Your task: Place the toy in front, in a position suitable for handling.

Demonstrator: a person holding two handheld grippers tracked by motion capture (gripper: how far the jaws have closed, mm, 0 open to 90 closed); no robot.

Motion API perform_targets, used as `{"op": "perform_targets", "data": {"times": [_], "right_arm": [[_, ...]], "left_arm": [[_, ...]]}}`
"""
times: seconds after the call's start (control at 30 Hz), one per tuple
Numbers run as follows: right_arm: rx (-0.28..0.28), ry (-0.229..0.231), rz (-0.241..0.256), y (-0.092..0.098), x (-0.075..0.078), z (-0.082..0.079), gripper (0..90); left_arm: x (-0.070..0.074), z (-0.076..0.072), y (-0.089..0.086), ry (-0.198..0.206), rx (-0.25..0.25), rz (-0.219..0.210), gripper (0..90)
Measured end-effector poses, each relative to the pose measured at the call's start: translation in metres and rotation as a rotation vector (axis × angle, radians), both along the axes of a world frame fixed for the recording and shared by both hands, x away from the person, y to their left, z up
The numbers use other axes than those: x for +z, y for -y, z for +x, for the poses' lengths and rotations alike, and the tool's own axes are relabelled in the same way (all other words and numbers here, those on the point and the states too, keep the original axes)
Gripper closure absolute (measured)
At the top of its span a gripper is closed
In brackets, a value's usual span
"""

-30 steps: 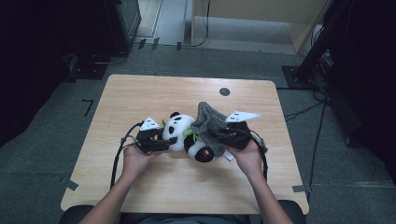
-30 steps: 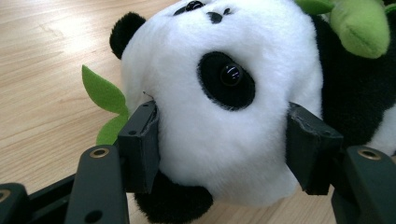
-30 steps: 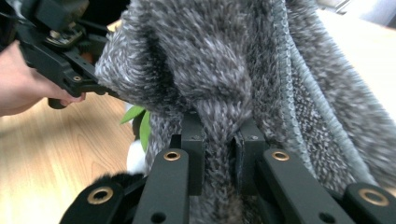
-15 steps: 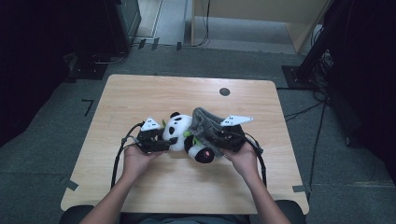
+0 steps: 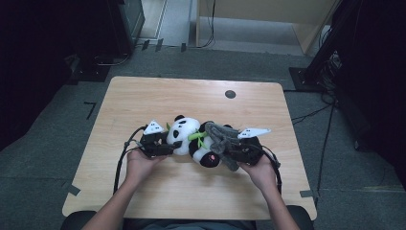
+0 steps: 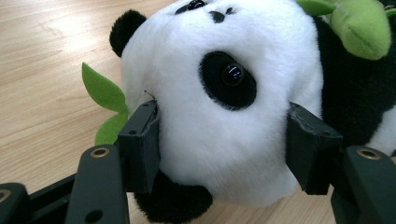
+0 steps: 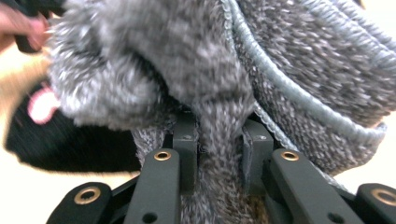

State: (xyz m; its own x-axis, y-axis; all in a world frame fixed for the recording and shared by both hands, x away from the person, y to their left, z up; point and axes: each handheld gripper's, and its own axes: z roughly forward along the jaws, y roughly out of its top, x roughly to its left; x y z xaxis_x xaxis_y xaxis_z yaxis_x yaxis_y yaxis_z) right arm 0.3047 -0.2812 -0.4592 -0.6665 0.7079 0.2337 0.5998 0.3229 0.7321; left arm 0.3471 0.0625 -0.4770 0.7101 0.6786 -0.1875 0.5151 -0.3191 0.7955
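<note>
Since a second ago we have swung the grey knitted garment [image 5: 224,141] lower and leftward, so it now drapes over the toy's legs rather than rising above them. From the high view, the plush panda [image 5: 191,139] lies on its side mid-table [image 5: 143,96], the left gripper [image 5: 165,146] at its head, the right gripper [image 5: 234,151] at its feet. In the left gripper view, our jaws clamp the white head [image 6: 219,116] from both sides. In the right gripper view, the jaws pinch a fold of the knit [image 7: 219,140] tightly. We judge the dressing barely begun: the garment covers only the lower body, with pulling it on left to do.
</note>
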Motion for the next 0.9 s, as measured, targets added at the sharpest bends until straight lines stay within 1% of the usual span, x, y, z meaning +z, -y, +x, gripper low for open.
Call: {"op": "perform_targets", "data": {"times": [0.03, 0.07, 0.1, 0.13, 0.17, 0.23, 0.27, 0.3, 0.33, 0.37, 0.4, 0.47, 0.5, 0.53, 0.57, 0.6, 0.63, 0.67, 0.7, 0.77, 0.8, 0.83, 0.9], "right_arm": [[-0.003, -0.014, -0.012, 0.001, -0.001, 0.0, 74.1], [-0.003, -0.014, -0.012, 0.001, -0.001, 0.0, 74.1], [-0.006, -0.039, -0.027, 0.004, -0.004, 0.0, 74.4], [-0.006, -0.039, -0.027, 0.004, -0.004, 0.0, 74.4], [-0.006, -0.061, -0.018, 0.006, -0.005, 0.002, 74.4], [-0.006, -0.066, -0.02, 0.008, -0.006, 0.003, 74.4], [-0.011, -0.076, -0.036, 0.01, -0.008, 0.005, 74.6], [-0.011, -0.076, -0.036, 0.01, -0.008, 0.005, 74.6], [-0.022, -0.082, -0.058, 0.013, -0.009, 0.006, 75.1], [-0.022, -0.082, -0.058, 0.013, -0.009, 0.006, 75.1], [-0.043, -0.092, -0.083, 0.018, -0.009, 0.008, 75.7], [-0.051, -0.091, -0.085, 0.019, -0.008, 0.009, 75.9], [-0.08, -0.086, -0.084, 0.025, -0.006, 0.011, 76.1], [-0.08, -0.086, -0.084, 0.025, -0.006, 0.011, 76.1], [-0.114, -0.076, -0.068, 0.032, -0.003, 0.012, 76.8], [-0.114, -0.076, -0.068, 0.032, -0.003, 0.012, 76.8], [-0.124, -0.072, -0.049, 0.035, 0.0, 0.012, 77.2], [-0.136, -0.038, 0.006, 0.041, 0.008, 0.011, 78.3], [-0.14, -0.028, 0.03, 0.043, 0.012, 0.01, 78.6], [-0.138, 0.025, 0.091, 0.043, 0.026, 0.006, 79.4], [-0.129, 0.054, 0.111, 0.042, 0.033, 0.004, 79.8], [-0.12, 0.077, 0.121, 0.039, 0.04, 0.003, 79.9], [-0.103, 0.098, 0.124, 0.032, 0.049, 0.004, 79.9]], "left_arm": [[0.0, 0.0, 0.0, 0.001, 0.0, -0.005, 35.7], [0.0, 0.0, 0.0, 0.001, 0.0, -0.005, 35.5], [-0.001, 0.0, -0.001, 0.005, -0.003, -0.01, 35.4], [-0.001, 0.0, -0.001, 0.005, -0.003, -0.01, 35.2], [-0.001, 0.0, -0.001, 0.006, -0.003, -0.014, 35.1], [-0.001, 0.0, -0.001, 0.006, -0.003, -0.016, 35.0], [-0.001, 0.001, -0.001, 0.006, -0.003, -0.017, 35.0], [-0.001, 0.001, -0.001, 0.006, -0.003, -0.018, 35.0], [-0.001, 0.001, -0.002, 0.005, -0.003, -0.019, 35.1], [-0.001, 0.001, -0.002, 0.005, -0.003, -0.019, 35.1], [-0.002, 0.001, -0.002, 0.004, -0.003, -0.02, 35.1], [-0.002, 0.001, -0.002, 0.004, -0.003, -0.02, 35.1], [-0.002, 0.001, -0.002, 0.005, -0.003, -0.02, 35.1], [-0.002, 0.001, -0.002, 0.005, -0.003, -0.02, 35.1], [-0.002, 0.001, -0.002, 0.004, -0.002, -0.02, 35.1], [-0.002, 0.001, -0.002, 0.004, -0.002, -0.021, 35.1], [-0.002, 0.001, -0.002, 0.004, -0.003, -0.021, 35.1], [-0.002, 0.001, -0.002, 0.004, -0.003, -0.021, 35.2], [-0.002, 0.001, -0.002, 0.005, -0.003, -0.022, 35.2], [-0.002, 0.001, -0.002, 0.008, -0.004, -0.021, 35.2], [-0.002, 0.001, -0.002, 0.008, -0.003, -0.023, 35.1], [-0.002, 0.0, -0.002, 0.008, -0.002, -0.024, 35.1], [-0.002, 0.0, -0.002, 0.008, -0.001, -0.024, 35.2]]}}
